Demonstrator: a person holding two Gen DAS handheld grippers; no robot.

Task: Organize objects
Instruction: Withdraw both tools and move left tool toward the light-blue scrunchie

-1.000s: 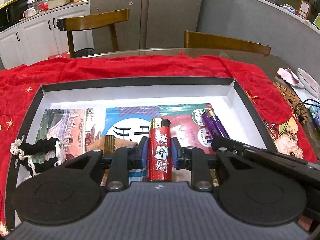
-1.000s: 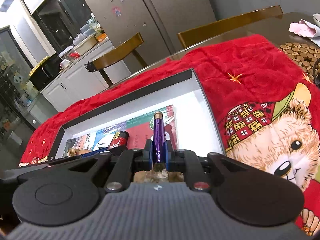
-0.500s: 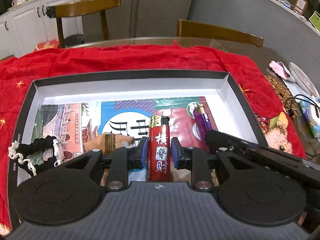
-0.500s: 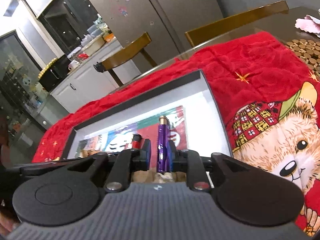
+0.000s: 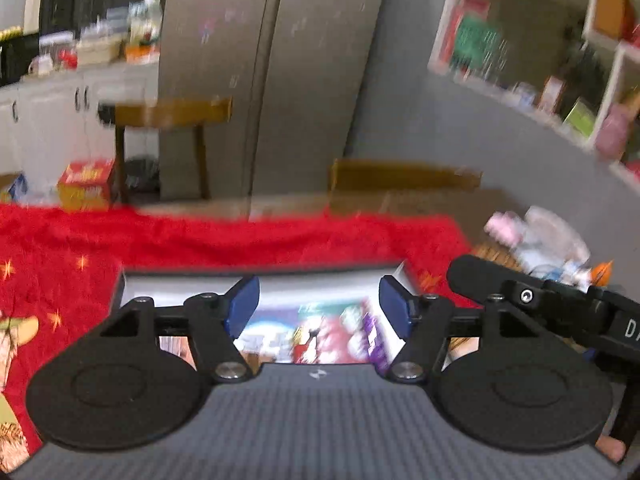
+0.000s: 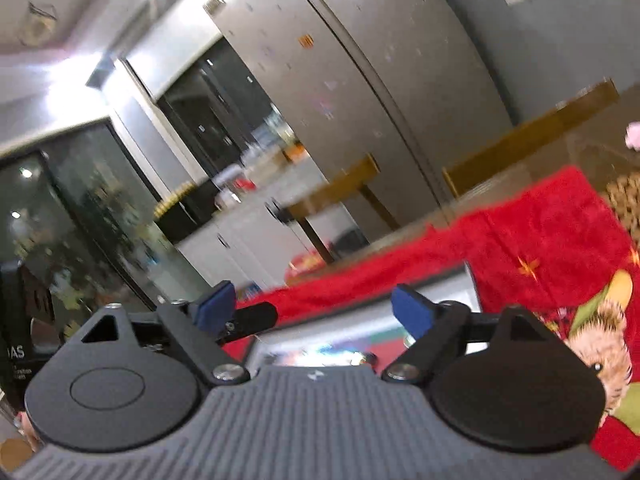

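Both views are blurred by motion. My left gripper (image 5: 318,310) hangs above the black shallow box (image 5: 120,280), its jaws opening with nothing between the blue pads (image 5: 242,308). Below it, inside the box, lie the red lighter (image 5: 310,344) and the purple lighter (image 5: 374,338) on printed sheets. My right gripper (image 6: 313,309) is also lifted, its jaws opening wide and empty; only the box's far wall (image 6: 360,320) shows under it. The right gripper's black body (image 5: 520,292) reaches in from the right in the left wrist view.
A red cloth (image 5: 240,240) with a hedgehog print (image 6: 592,344) covers the table. Two wooden chairs (image 5: 400,176) (image 5: 172,112) stand behind it, with a grey fridge (image 5: 272,80) beyond. Small clutter (image 5: 536,236) lies at the table's right edge.
Both grippers have let go of their lighters, opened and risen. The red and purple lighters now lie in the box. Both views have tilted up toward the room.
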